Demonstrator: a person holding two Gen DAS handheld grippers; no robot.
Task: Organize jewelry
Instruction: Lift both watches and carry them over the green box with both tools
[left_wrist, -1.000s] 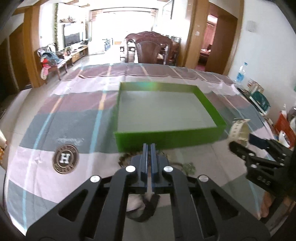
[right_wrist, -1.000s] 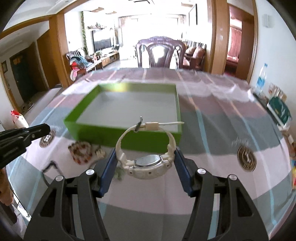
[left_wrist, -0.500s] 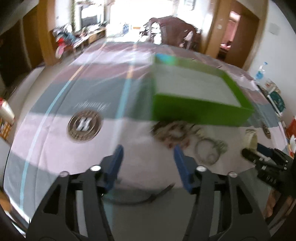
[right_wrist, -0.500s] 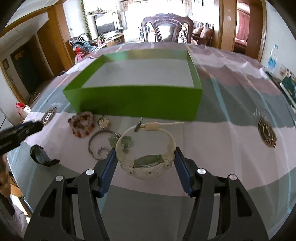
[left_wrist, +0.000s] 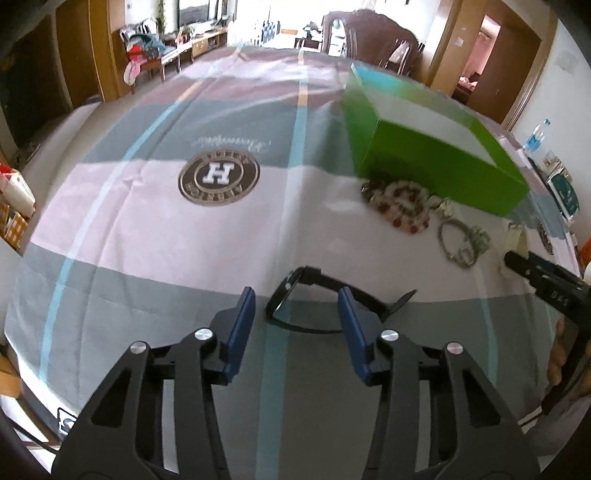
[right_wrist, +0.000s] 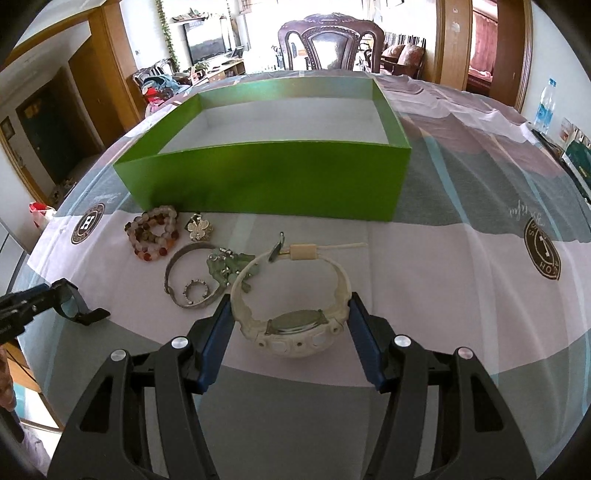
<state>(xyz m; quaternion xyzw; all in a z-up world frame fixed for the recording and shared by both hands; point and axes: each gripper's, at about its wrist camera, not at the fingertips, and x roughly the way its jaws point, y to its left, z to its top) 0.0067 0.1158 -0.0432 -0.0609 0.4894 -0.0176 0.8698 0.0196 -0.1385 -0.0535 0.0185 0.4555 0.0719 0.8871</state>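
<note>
— Jewelry on the striped pink-and-grey tablecloth (right_wrist: 424, 266), most of it lying loose in front of the open green cardboard box (right_wrist: 266, 181). See the right gripper (right_wrist: 290, 321)?

— Yes, its blue pads pinch the chunky white plastic wristwatch (right_wrist: 295, 325) by the sides of the band, face toward the camera, strap loop standing up. The watch is low over the cloth, on the near side of the box; I can't tell whether it touches.

— And the left gripper (left_wrist: 296, 308)?

— Jaws partly spread and just been closing in. The black watch band (left_wrist: 314, 291) lies on the cloth by its tips, one end of the loop between the fingers. The right finger looks to be against the strap, though the angle is poor; the left one stands clear.

— What else is out?

— A beaded bracelet of red and pale stones (right_wrist: 153, 232) just before the box wall, a small silver flower brooch (right_wrist: 199, 227) beside it, then a thin silver bangle (right_wrist: 188, 277) with a little ring (right_wrist: 195, 291) inside its loop, and a green leaf-shaped piece (right_wrist: 229, 267) touching the white watch's strap.
</note>
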